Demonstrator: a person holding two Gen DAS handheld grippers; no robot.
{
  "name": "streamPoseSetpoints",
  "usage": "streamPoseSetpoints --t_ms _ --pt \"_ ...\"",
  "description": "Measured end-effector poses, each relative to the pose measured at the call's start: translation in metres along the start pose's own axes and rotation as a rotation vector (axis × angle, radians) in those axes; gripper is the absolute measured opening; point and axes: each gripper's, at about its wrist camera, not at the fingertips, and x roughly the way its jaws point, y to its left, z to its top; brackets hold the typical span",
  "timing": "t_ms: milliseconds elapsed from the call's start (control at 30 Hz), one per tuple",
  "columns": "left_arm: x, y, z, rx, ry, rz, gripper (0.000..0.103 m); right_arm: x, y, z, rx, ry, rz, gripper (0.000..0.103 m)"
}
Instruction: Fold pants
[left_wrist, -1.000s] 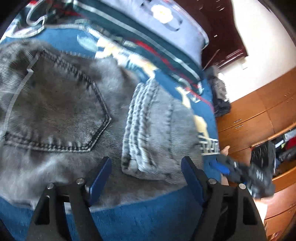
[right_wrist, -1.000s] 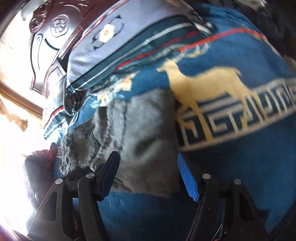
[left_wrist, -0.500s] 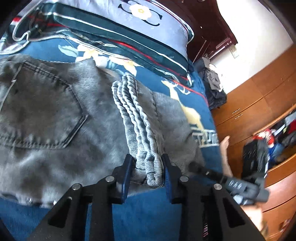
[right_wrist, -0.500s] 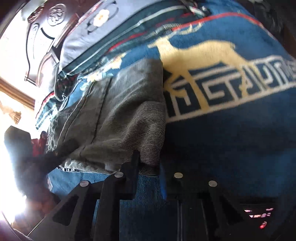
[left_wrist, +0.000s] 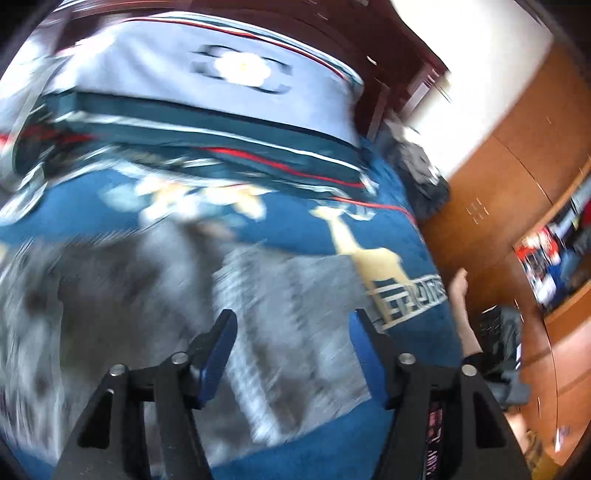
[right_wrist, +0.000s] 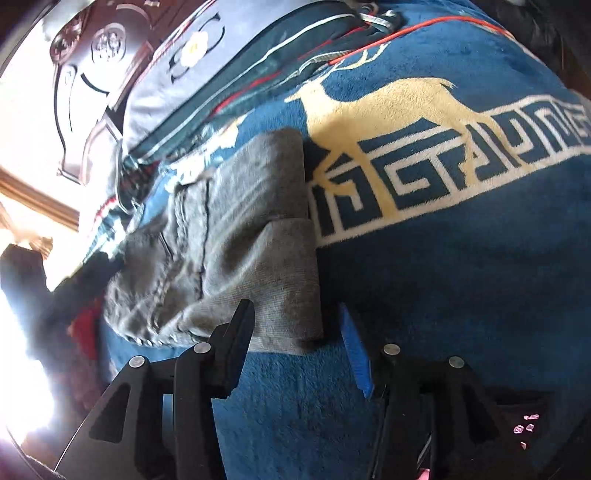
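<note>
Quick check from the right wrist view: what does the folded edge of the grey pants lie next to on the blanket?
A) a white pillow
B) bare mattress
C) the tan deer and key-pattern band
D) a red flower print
C: in the right wrist view the grey pants lie folded on the blue blanket, their right edge against the tan deer and the key-pattern band.

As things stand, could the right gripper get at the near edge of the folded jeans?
Probably yes. The right gripper has just been opening, nothing is pinched between its fingers, and the near edge of the jeans lies right in front of them on the blue blanket, with nothing in between.
</note>
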Motion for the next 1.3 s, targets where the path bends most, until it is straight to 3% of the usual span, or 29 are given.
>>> streamPoseSetpoints --t_ms 67,200,333,367,400,500,633,733,833,967,1033,1167,1300 --pt "0.033 -0.02 0.026 0.083 0.083 -0.019 0.067 0.002 0.0 0.0 0.0 0.003 0.015 0.046" --pt "0.113 -0.07 0.059 0.303 0.228 0.039 0.067 0.007 0.004 -0.001 -0.023 0.012 0.03 0.043" --pt "0.166 -0.095 0.067 0.394 0.329 0.086 0.065 0.01 0.004 -0.003 -0.036 0.023 0.034 0.037" --pt "0.177 -0.098 0.068 0.403 0.348 0.091 0.055 0.013 0.002 -0.003 -0.035 0.031 0.036 0.035" --pt "0.186 -0.101 0.068 0.406 0.367 0.093 0.034 0.014 0.002 -0.003 -0.034 0.034 0.037 0.03" --pt "0.199 -0.099 0.065 0.393 0.396 0.096 0.02 0.014 0.003 -0.002 -0.045 0.021 0.026 0.018" --pt "0.2 -0.085 0.062 0.316 0.365 0.077 0.018 0.012 0.015 -0.006 -0.09 0.009 -0.005 0.012" --pt "0.2 -0.074 0.06 0.249 0.361 0.057 0.018 0.019 0.015 -0.011 -0.093 0.047 -0.045 0.012" --pt "0.201 -0.067 0.058 0.209 0.349 0.049 0.018 0.025 0.001 -0.013 -0.02 0.073 -0.007 0.013" --pt "0.195 -0.062 0.059 0.159 0.331 0.028 0.022 0.024 0.001 -0.015 -0.022 0.085 -0.002 0.016" --pt "0.181 -0.063 0.063 0.153 0.305 0.004 0.025 0.02 -0.002 -0.017 0.009 0.087 0.023 0.023" --pt "0.129 -0.06 0.067 0.157 0.221 -0.033 0.052 0.006 -0.004 -0.016 0.011 0.056 -0.001 0.03" --pt "0.073 -0.042 0.048 0.14 0.151 -0.056 0.053 -0.01 0.006 -0.012 -0.037 -0.04 -0.068 0.036"
